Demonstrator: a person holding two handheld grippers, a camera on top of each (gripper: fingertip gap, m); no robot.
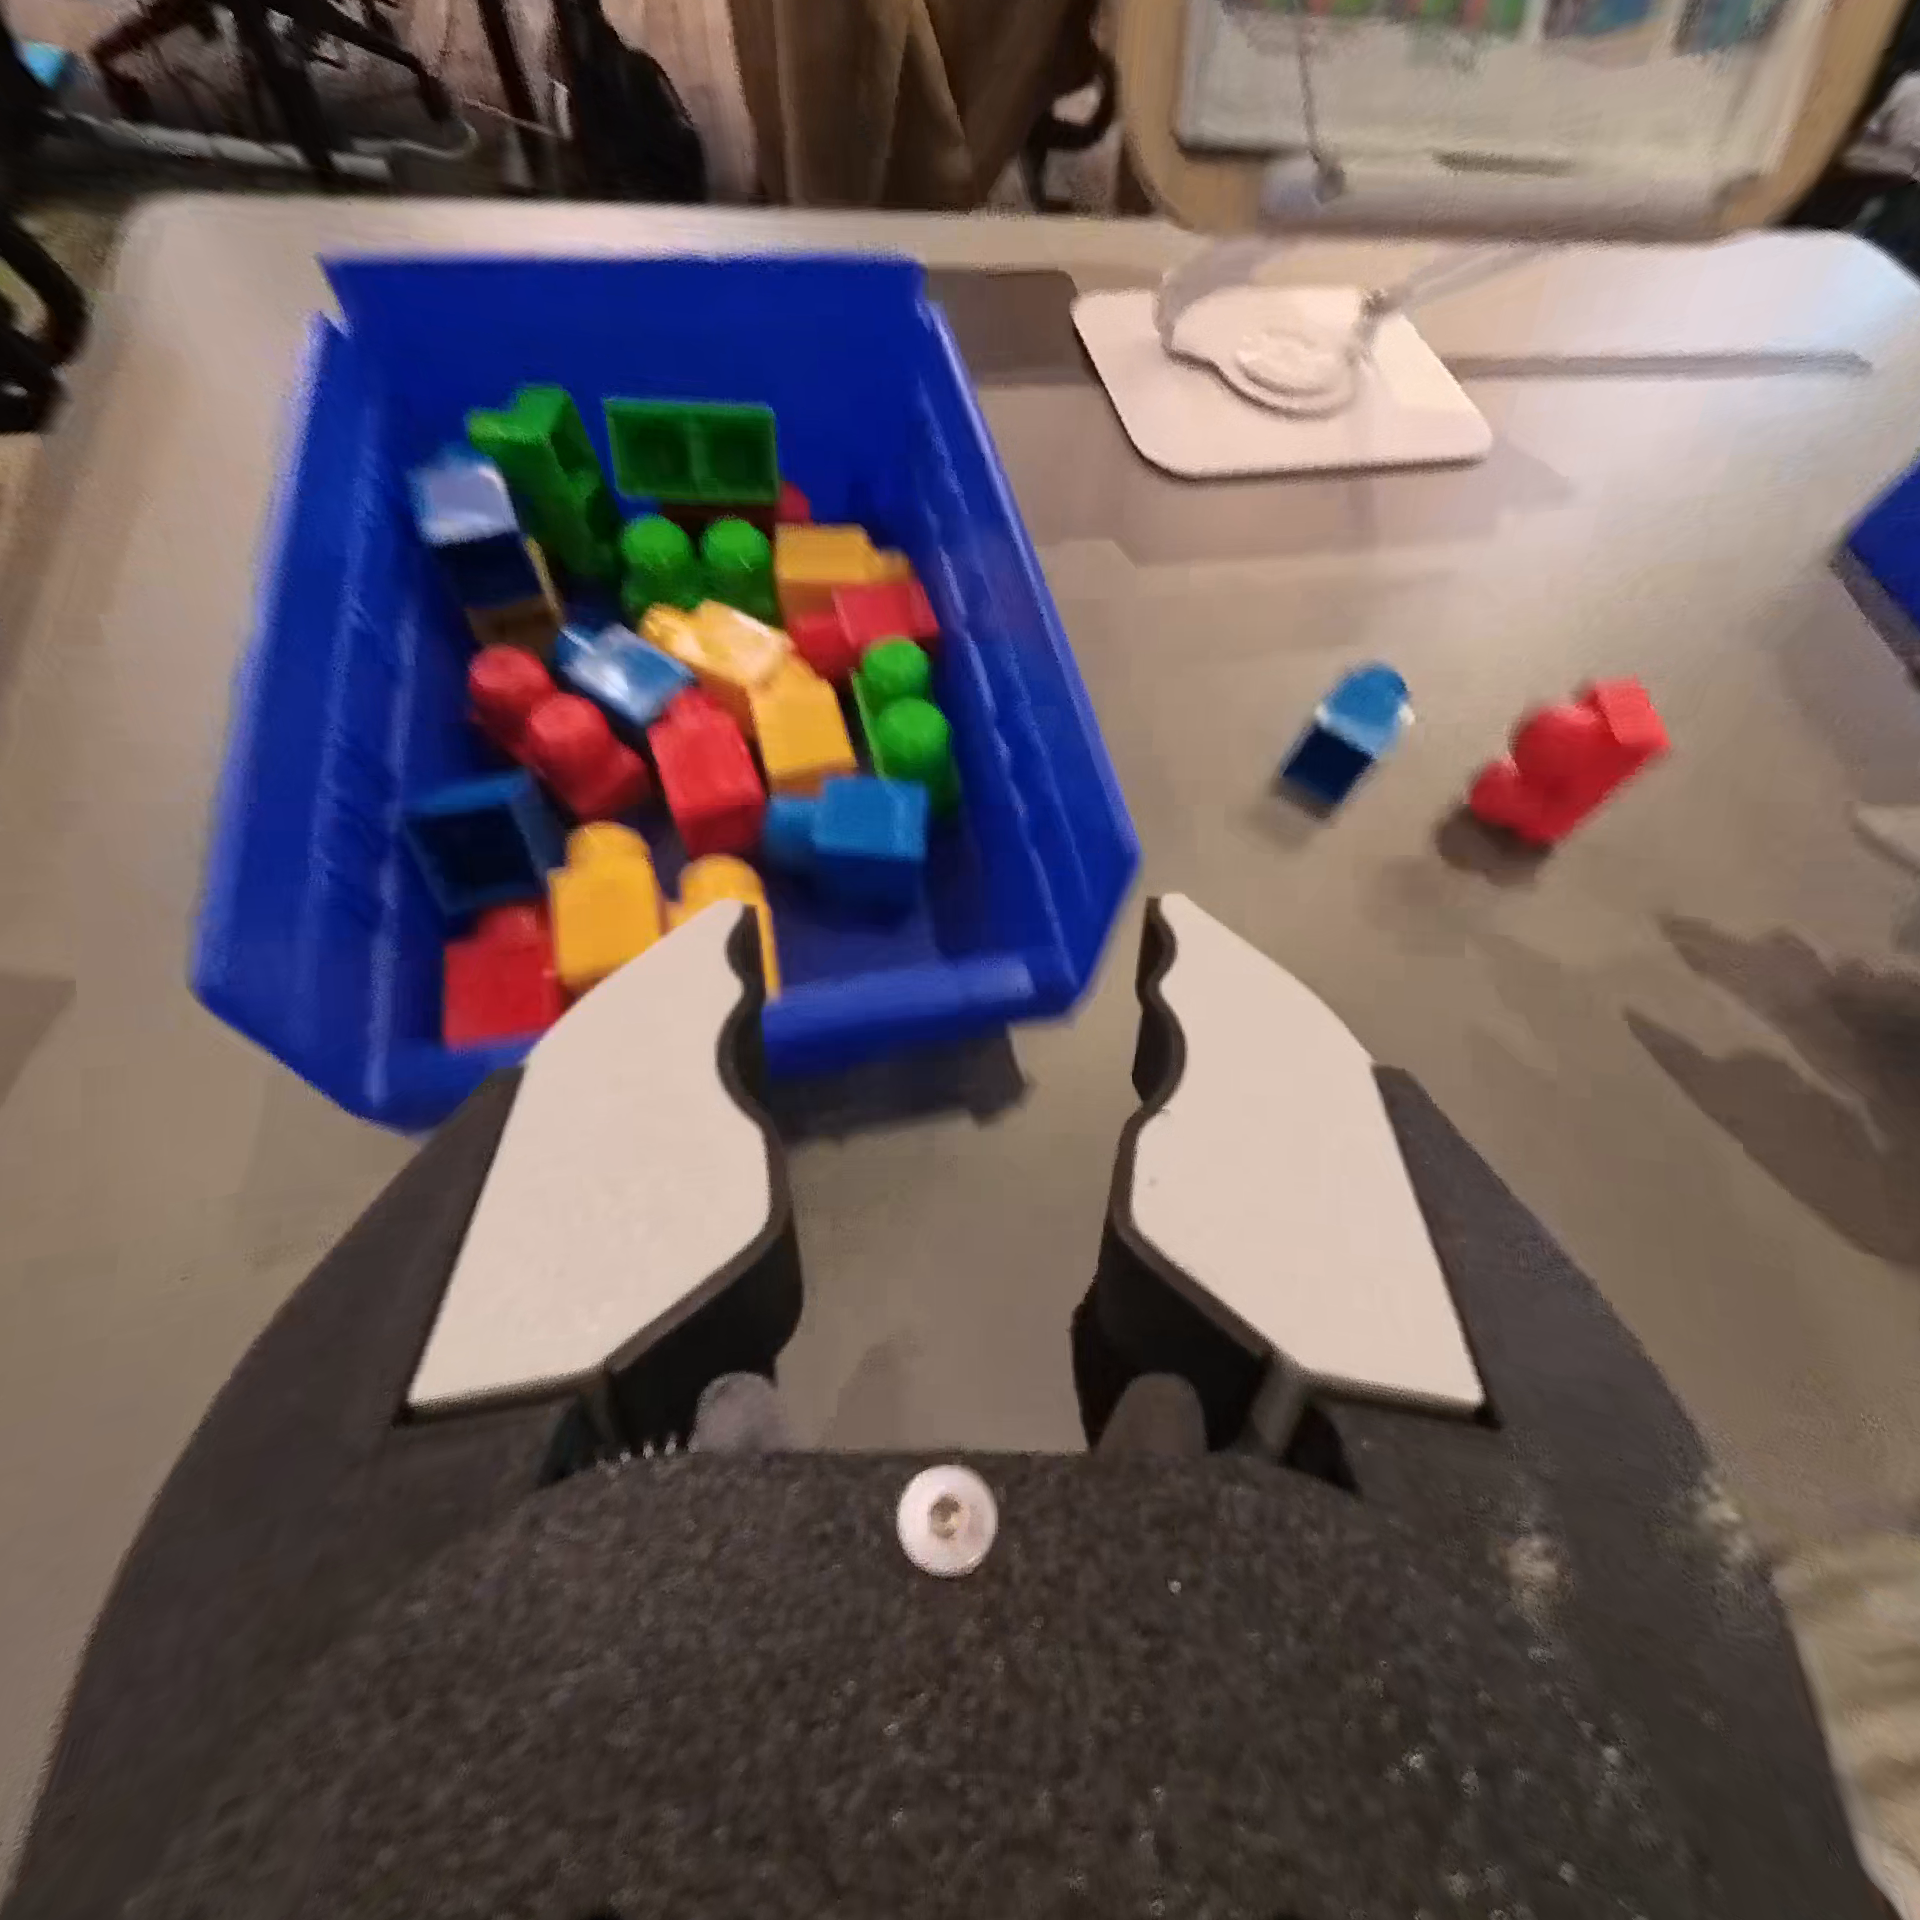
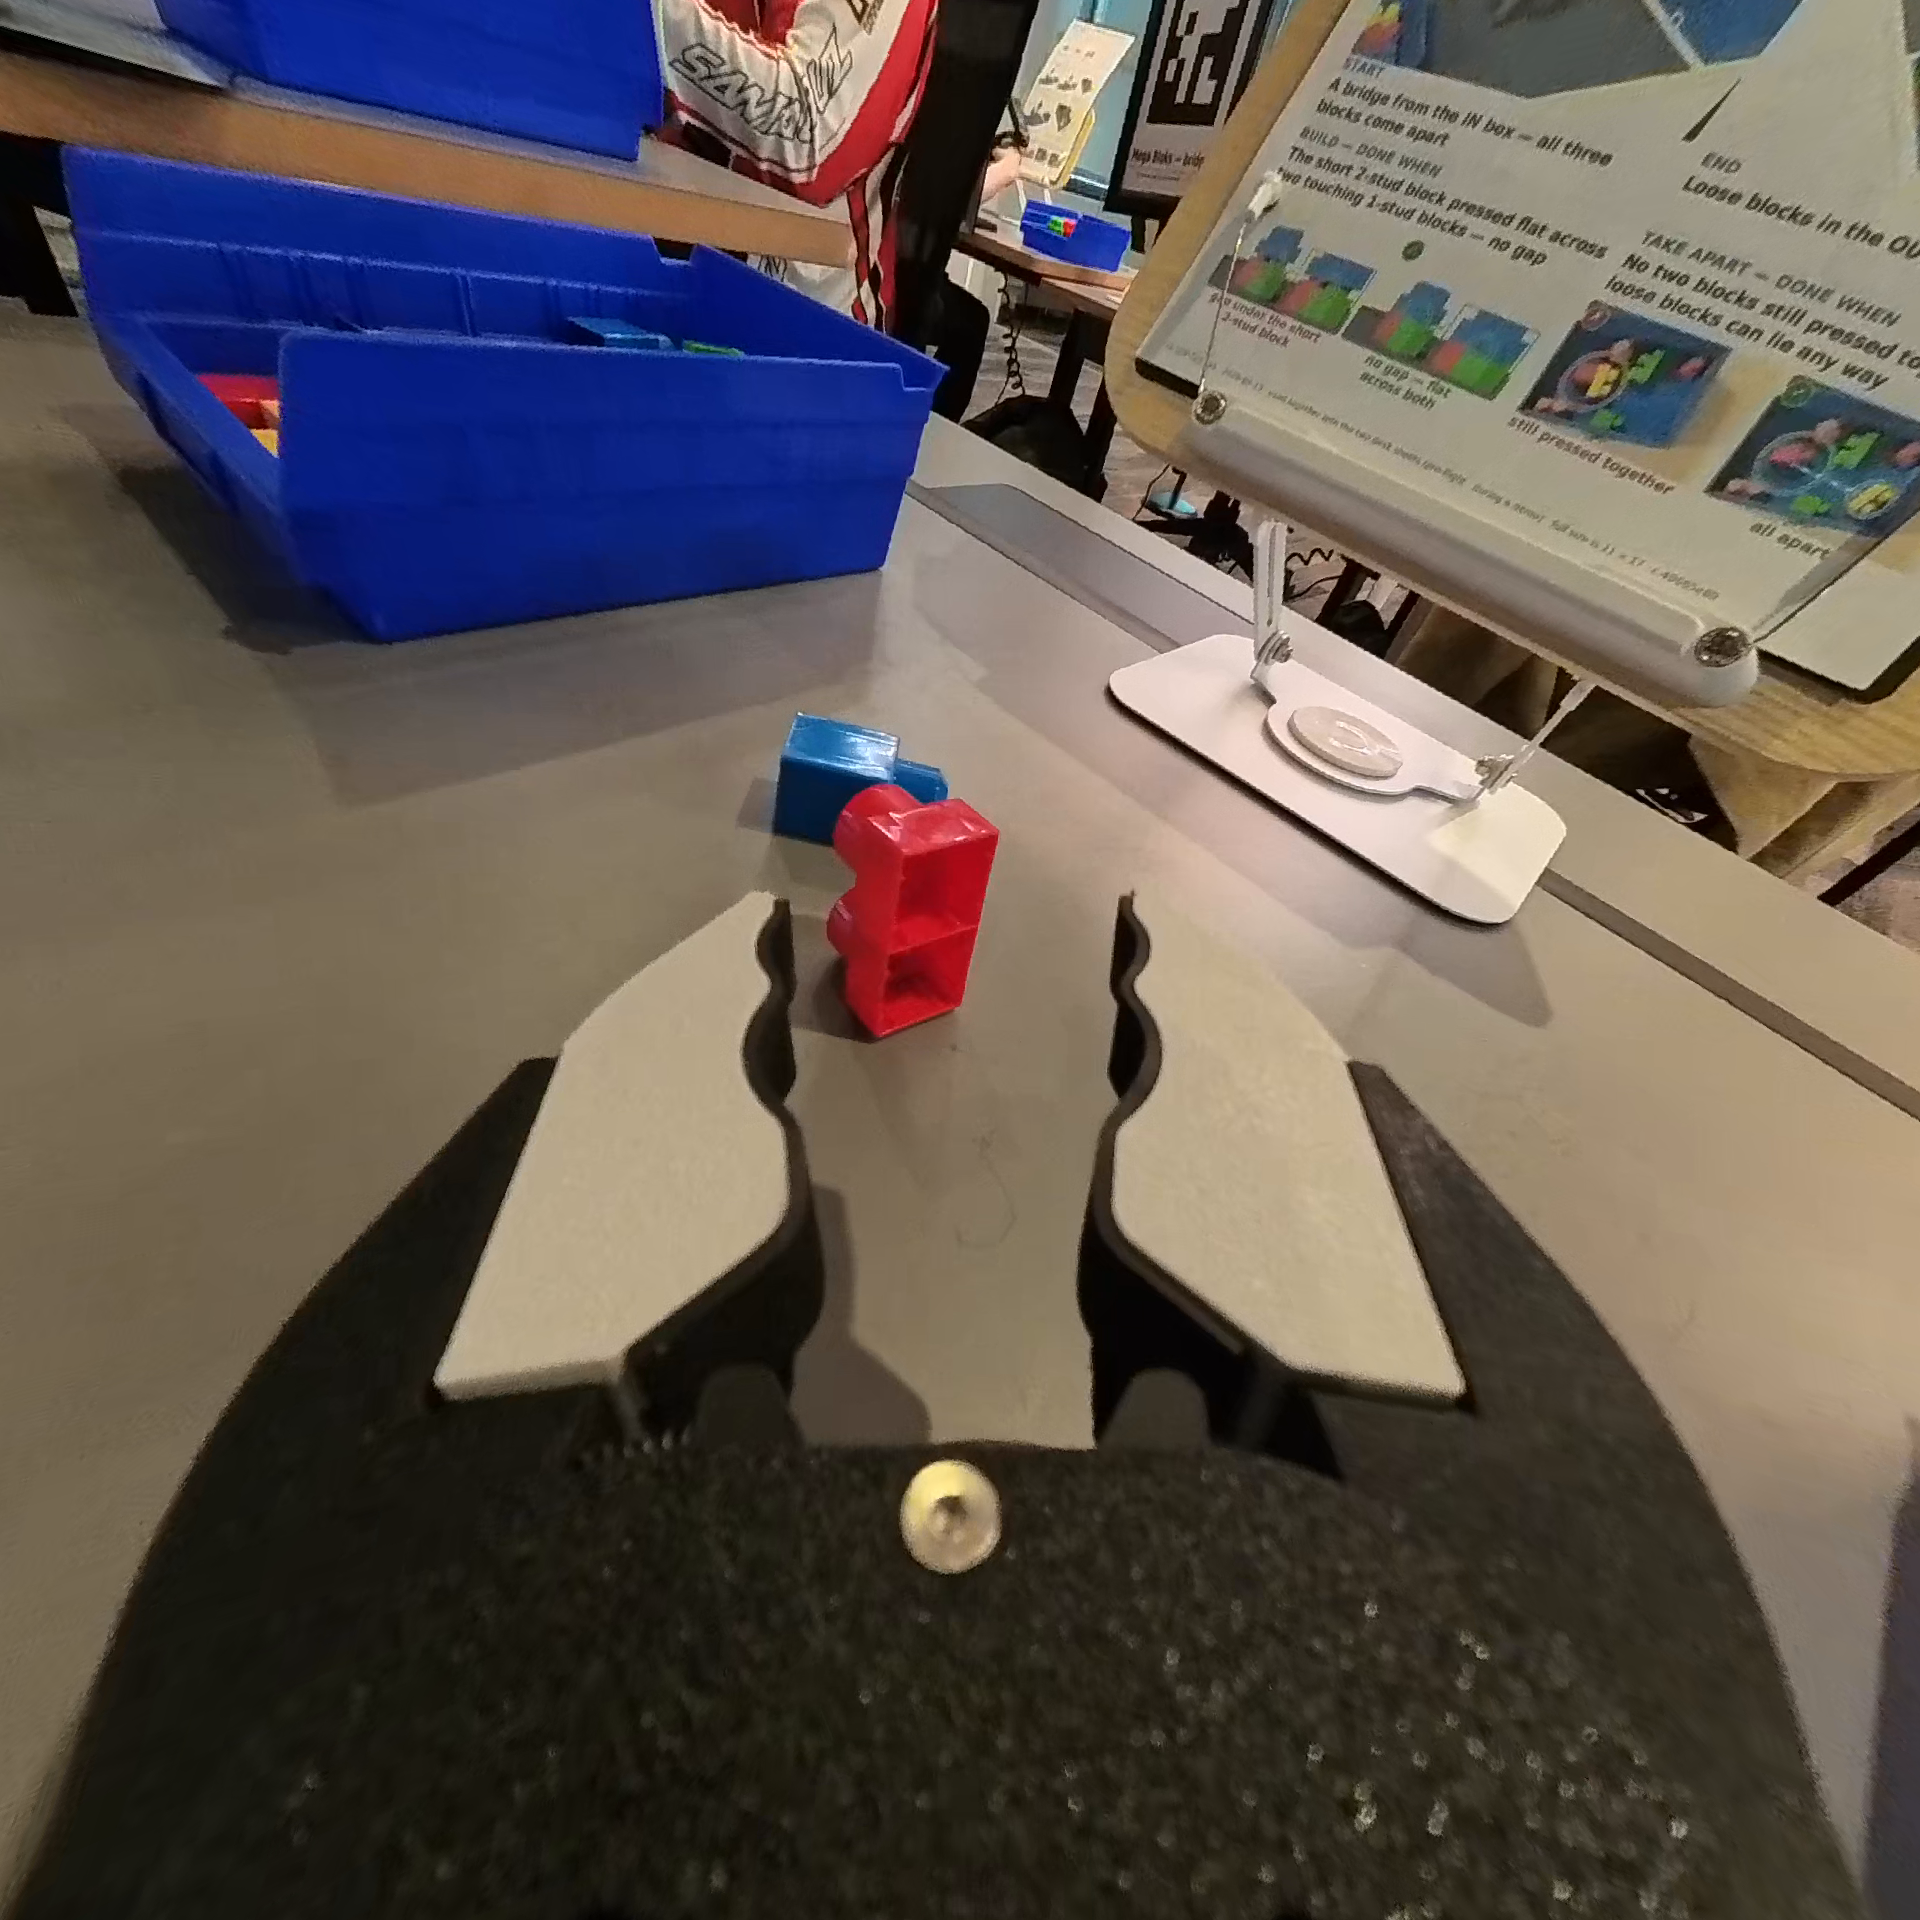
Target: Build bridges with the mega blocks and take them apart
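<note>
Your left tongs [image 1: 940, 914] hang with their jaws apart and nothing between them, tips over the near right corner of the blue bin [image 1: 343, 727]. That bin sits at about 11 o'clock from the tips on the grey table [image 1: 1299, 1039] and is heaped with loose blocks [image 1: 707, 686] in red, yellow, green and blue, lying every which way. The left view is blurred, so finer detail in the heap is hard to tell.

Out on the bare table at about 2 o'clock from your left tongs lie two blocks, apart from each other: a small blue block [image 1: 1348, 738] on its side, and to its right a red block [image 1: 1569, 758], also tipped over. Beyond them at 1 o'clock stands the white base of a sign stand [image 1: 1278, 384].

Your right tongs [image 2: 948, 920] are also spread wide, gripping nothing. The red block [image 2: 914, 920] is a two-stud piece lying on its side, its hollow underside facing you, and it sits just ahead of the left fingertip at about 12 o'clock, between the line of the tips but not touched by either. The blue block [image 2: 836, 774] lies right behind it at 11 o'clock; whether the two touch you cannot tell from here. A second blue bin [image 2: 582, 488] holding a few blocks sits farther off at 10 o'clock, and the sign stand [image 2: 1340, 769] with its instruction card [image 2: 1558, 281] rises at 2 o'clock
</note>
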